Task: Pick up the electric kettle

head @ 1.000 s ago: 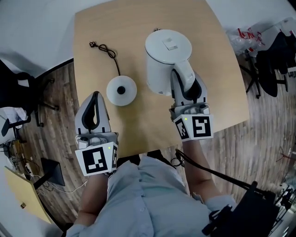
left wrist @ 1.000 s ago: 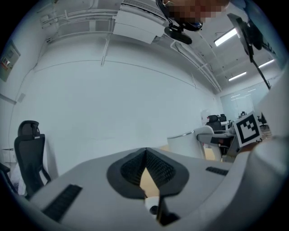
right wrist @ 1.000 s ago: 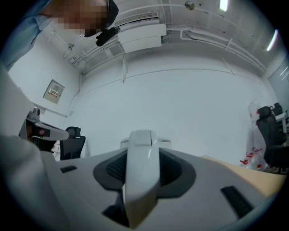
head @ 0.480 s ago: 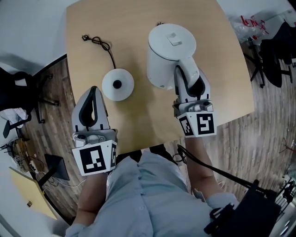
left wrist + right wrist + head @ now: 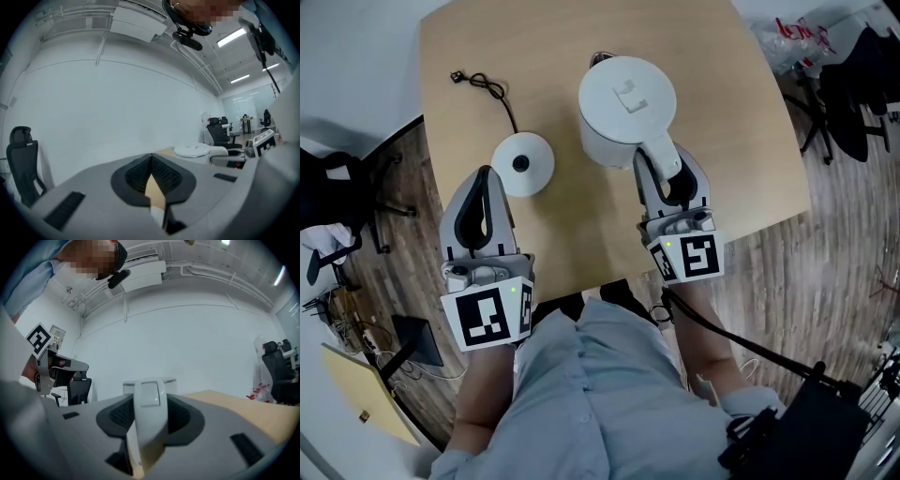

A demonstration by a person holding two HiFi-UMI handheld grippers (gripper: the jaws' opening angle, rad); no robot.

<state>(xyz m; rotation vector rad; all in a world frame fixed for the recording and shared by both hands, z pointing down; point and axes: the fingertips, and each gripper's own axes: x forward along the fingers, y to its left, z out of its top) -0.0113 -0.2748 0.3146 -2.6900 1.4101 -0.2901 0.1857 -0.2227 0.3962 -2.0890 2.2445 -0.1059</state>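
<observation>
Right claw is around the handle of the electric kettle, 1 finger on each side, and it's opening up right now. In the right gripper view the pads look flush against the handle's sides, with no gap I can spot.

The kettle is upright with its lid down, over the far right part of the wooden surface. From up top I can't tell if its bottom is actually sitting on the wood.

Its round power base is just off to the kettle's left, not touching it. The black cord snakes away from the base toward the far left corner, and the plug lies loose on the surface.

Left claw is pinched together with nothing in it. It hovers over the near left part of the surface, tip close beside the base. Can't tell if it touches.
</observation>
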